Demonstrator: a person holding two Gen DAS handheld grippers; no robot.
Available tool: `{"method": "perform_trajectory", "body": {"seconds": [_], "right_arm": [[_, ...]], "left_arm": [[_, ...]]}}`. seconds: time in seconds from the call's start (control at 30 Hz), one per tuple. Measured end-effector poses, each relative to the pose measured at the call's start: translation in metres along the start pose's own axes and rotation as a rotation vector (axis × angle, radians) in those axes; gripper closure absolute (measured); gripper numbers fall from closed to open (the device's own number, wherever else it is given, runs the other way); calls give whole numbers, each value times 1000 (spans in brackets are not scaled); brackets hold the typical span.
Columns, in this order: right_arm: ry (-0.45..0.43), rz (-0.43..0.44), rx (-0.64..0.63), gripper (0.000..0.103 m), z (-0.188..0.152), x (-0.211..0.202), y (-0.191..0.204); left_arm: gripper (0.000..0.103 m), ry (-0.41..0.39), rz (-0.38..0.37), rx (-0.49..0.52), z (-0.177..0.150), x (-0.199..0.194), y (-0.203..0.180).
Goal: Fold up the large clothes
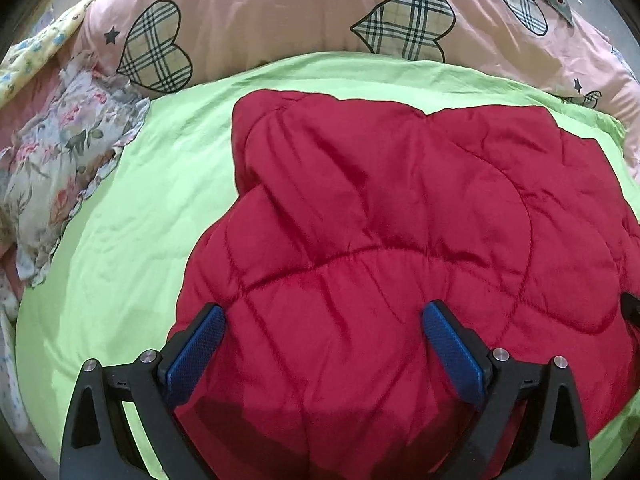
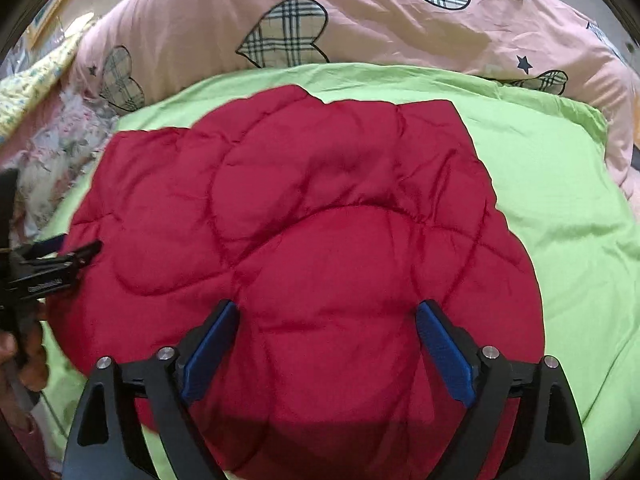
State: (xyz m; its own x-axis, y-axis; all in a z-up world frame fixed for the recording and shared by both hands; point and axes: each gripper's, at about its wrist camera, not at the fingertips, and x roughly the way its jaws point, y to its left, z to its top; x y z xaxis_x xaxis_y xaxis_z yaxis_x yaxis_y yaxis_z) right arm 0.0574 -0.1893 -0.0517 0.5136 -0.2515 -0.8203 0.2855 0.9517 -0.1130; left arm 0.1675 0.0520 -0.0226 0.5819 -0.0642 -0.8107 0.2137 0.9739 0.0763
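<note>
Red quilted jacket [image 1: 380,240] lies spread on the green bed sheet [image 1: 132,240], filling the centre and lower half of both wrist views; its puffy stitched panels look already doubled over, though no sleeve or collar is plain enough to tell how many folds are in. It sits on the sheet's flat middle, likely because that gives an even, uncluttered base for folding, with the pink heart-print duvet [image 1: 280,12] bunched along the top of the frame and a floral pillow [image 1: 60,168] pushed to the left edge, out of the way.

Both tools hover over the jacket's near edge. The left gripper [image 1: 320,324] has its blue pads spread wide, red fabric showing between them but nothing pinched. The right gripper [image 2: 328,320] is likewise spread, its pads clear of the cloth. In the right wrist view, the left gripper shows again at the left edge, beside the jacket's side. Placed side by side at the hem, they seem set to take two corners at once and lift evenly.
</note>
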Motion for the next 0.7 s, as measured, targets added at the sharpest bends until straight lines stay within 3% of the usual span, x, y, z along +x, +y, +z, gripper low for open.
{"method": "perform_trajectory", "body": {"seconds": [0.27, 0.5, 0.7], "right_arm": [[5, -5, 25, 11, 17, 24, -7], [6, -11, 33, 11, 19, 27, -7], [9, -5, 45, 11, 22, 25, -7]], "left_arm": [[4, -18, 44, 17, 0, -13, -6], [3, -87, -9, 37, -15, -61, -12], [4, -11, -28, 97, -29, -36, -33]]}}
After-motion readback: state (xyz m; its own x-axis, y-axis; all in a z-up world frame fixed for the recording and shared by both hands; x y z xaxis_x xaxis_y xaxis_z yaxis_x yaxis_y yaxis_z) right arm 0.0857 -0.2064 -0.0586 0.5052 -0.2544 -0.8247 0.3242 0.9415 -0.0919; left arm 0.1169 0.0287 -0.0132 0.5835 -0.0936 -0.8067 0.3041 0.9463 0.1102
